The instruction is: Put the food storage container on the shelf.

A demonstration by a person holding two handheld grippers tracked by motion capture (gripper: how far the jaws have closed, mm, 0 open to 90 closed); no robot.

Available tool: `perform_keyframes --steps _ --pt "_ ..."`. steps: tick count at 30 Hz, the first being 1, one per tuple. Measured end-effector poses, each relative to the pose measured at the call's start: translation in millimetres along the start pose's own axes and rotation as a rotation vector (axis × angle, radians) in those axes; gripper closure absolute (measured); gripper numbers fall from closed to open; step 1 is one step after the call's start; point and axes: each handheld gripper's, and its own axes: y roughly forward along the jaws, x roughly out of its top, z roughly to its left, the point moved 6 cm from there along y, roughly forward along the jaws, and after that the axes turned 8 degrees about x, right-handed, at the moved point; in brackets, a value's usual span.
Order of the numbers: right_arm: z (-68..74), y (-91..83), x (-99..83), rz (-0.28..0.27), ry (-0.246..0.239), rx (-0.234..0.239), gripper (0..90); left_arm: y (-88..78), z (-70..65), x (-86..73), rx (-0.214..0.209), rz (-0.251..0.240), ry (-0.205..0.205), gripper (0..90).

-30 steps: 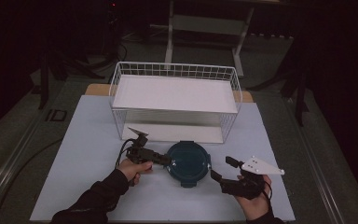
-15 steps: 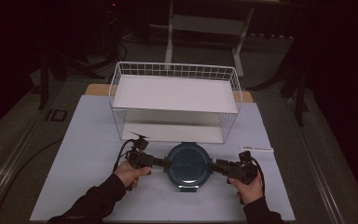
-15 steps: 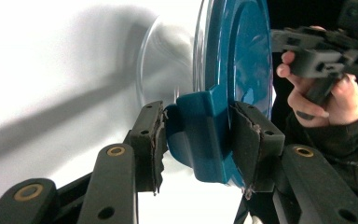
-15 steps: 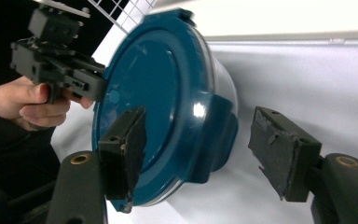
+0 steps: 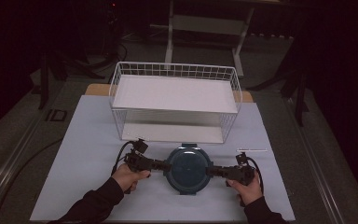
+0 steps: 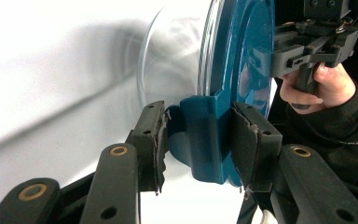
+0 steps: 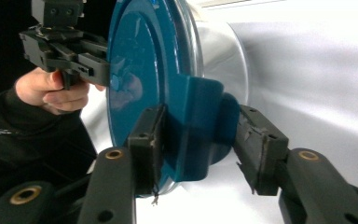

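Note:
A round clear container with a dark teal lid [image 5: 187, 168] sits on the white table top [image 5: 88, 140], just in front of the wire basket. My left gripper [image 5: 166, 165] comes in level from the left. In the left gripper view its pads [image 6: 154, 135] press both sides of the lid's left clip [image 6: 200, 126]. My right gripper [image 5: 209, 171] comes in from the right; its jaws have just been closing around the lid's right clip [image 7: 191, 121], and its pads [image 7: 256, 144] now sit against it. The container rests on the table.
A white wire basket [image 5: 175, 70] with a white floor stands close behind the container. A thin white stick [image 5: 251, 150] lies on the table near my right hand. Dark floor and stand legs surround the table.
My right hand dropped and moved left to the container's right side, and its jaws closed onto the right clip. The left gripper stayed on the left clip.

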Motion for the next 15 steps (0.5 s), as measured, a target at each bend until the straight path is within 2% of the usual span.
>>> perform_keyframes --steps 6,7,9,11,15 --pt "-2.4 1.1 -1.0 -0.025 0.015 0.030 54.2 0.5 0.7 -3.1 -0.003 -0.027 -0.018 57.6" --pt "-2.3 1.3 -1.2 -0.027 0.005 0.033 54.4 0.3 0.0 -4.1 0.002 -0.031 -0.016 57.3" --pt "-0.9 1.5 -1.3 -0.024 -0.003 0.028 54.7 -0.5 -1.7 -5.7 0.024 -0.034 -0.002 57.1" --pt "3.2 1.6 -1.4 -0.013 -0.015 0.015 55.2 -1.1 -2.2 -6.7 0.028 -0.038 0.005 57.1" --pt "4.6 0.7 -3.0 -0.019 -0.011 0.017 55.8 -2.4 -6.4 -8.9 0.040 -0.055 0.005 57.4"
